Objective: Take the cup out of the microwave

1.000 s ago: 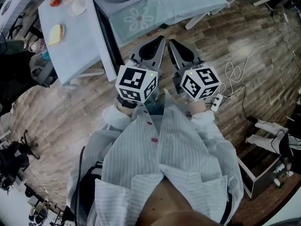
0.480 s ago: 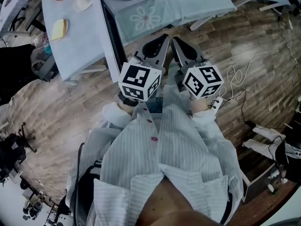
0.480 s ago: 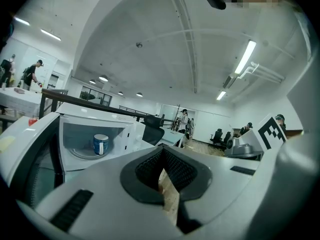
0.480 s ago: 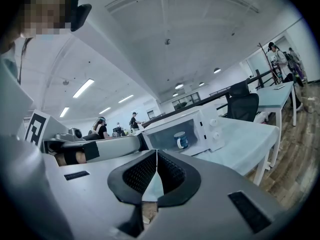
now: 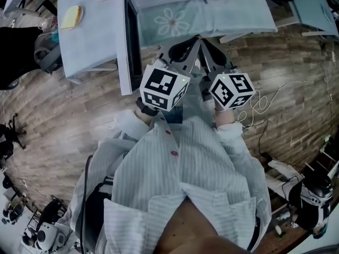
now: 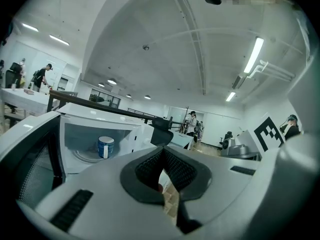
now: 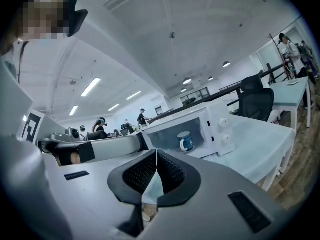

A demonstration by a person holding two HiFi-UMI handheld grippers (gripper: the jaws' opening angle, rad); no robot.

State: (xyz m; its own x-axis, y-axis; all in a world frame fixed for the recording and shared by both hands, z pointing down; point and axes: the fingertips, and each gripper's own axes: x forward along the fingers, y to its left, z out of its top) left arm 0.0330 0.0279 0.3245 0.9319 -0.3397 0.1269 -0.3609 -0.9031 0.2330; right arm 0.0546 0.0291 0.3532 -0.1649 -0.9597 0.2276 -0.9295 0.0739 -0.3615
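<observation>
A blue-and-white cup (image 6: pixel 105 147) stands on the turntable inside the white microwave (image 6: pixel 90 129), whose door (image 5: pixel 130 41) hangs open to the left. The right gripper view shows the same cup (image 7: pixel 185 141) through the open front, beside the microwave's two knobs (image 7: pixel 223 130). My left gripper (image 5: pixel 183 49) and right gripper (image 5: pixel 212 52) are side by side at the table's near edge, pointing at the microwave and still short of it. Both are shut with nothing between the pads, as seen at the left gripper (image 6: pixel 162 151) and right gripper (image 7: pixel 156 154).
The microwave sits on a table with a pale blue flowered cloth (image 5: pixel 175 20). A side table (image 5: pixel 90 36) to the left carries a plate with bread (image 5: pixel 71 16). Cables (image 5: pixel 259 102) lie on the wooden floor. An office chair (image 7: pixel 256 104) stands to the right.
Both grippers have advanced together toward the table and the open microwave, which now sits nearer and more centred in the head view. Both stay shut.
</observation>
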